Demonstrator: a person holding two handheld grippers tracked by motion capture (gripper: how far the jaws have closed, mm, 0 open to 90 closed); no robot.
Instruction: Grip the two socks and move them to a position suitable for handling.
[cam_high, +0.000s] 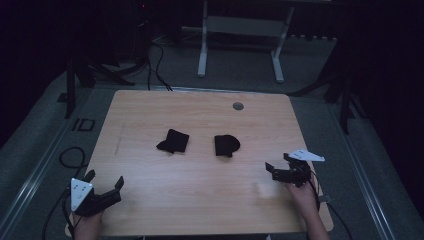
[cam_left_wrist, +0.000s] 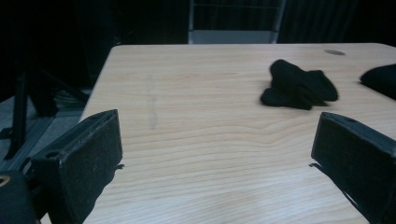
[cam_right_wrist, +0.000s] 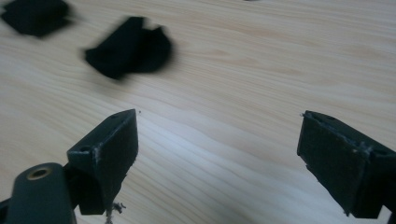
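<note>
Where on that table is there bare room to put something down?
Nearly everywhere. Bare wood runs between the left gripper and right gripper, and along the table far edge up to the small grey disc. Only the middle is taken, by the left black cloth and right black cloth.

The desk (cam_high: 200, 200) is pale wood-grain, smooth with a faint sheen. Two small black items, the left cloth piece (cam_high: 173, 141) and right cloth piece (cam_high: 226, 145), look like soft matt fabric, though blurred. Each tool's jaws are matt black plastic, slightly scuffed.
</note>
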